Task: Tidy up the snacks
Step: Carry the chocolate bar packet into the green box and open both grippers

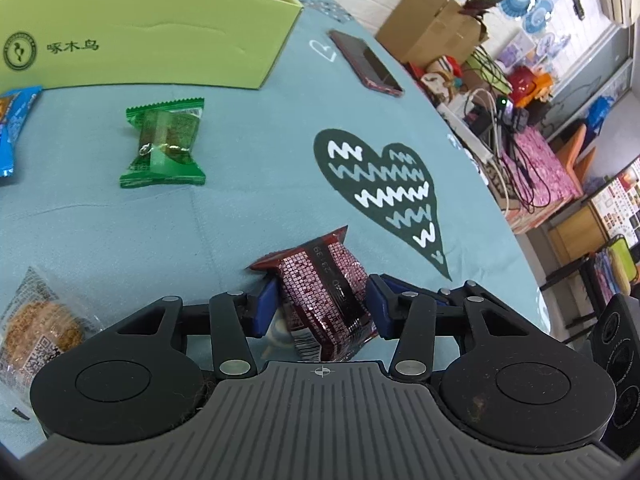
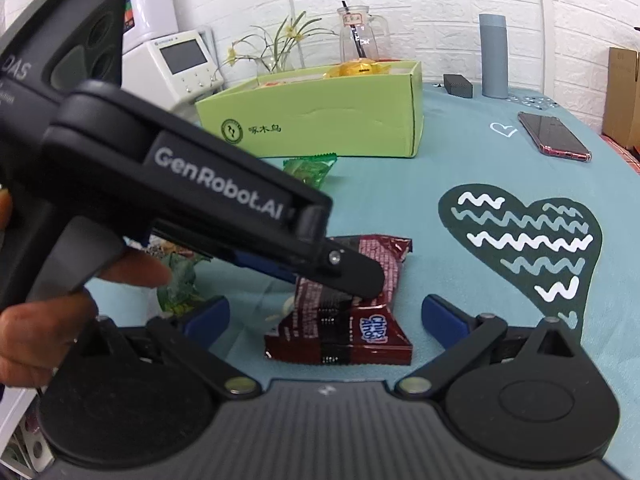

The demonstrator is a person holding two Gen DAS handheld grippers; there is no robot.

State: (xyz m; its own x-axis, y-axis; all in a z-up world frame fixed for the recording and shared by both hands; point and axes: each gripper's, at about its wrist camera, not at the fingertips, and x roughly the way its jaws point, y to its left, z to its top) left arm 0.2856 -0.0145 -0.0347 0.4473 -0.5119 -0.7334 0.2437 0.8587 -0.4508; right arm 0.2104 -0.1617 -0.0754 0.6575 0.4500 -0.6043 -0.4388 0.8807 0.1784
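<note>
A dark red snack packet (image 1: 326, 300) lies on the teal tablecloth between the blue pads of my left gripper (image 1: 322, 306), which is closed on it. The right wrist view shows the same packet (image 2: 352, 320) with the left gripper's finger (image 2: 352, 276) pressed on it. My right gripper (image 2: 326, 316) is open, low over the cloth, just short of the packet. A green packet (image 1: 164, 144) lies in front of the light green box (image 1: 152, 44), which holds several snacks. A cookie packet (image 1: 36, 320) lies at the left.
A blue packet (image 1: 14, 128) lies at the far left edge. A phone (image 2: 554, 136) lies on the cloth to the right. A grey cylinder (image 2: 494, 56) and a glass jar (image 2: 358, 34) stand behind the box. The table edge curves at the right.
</note>
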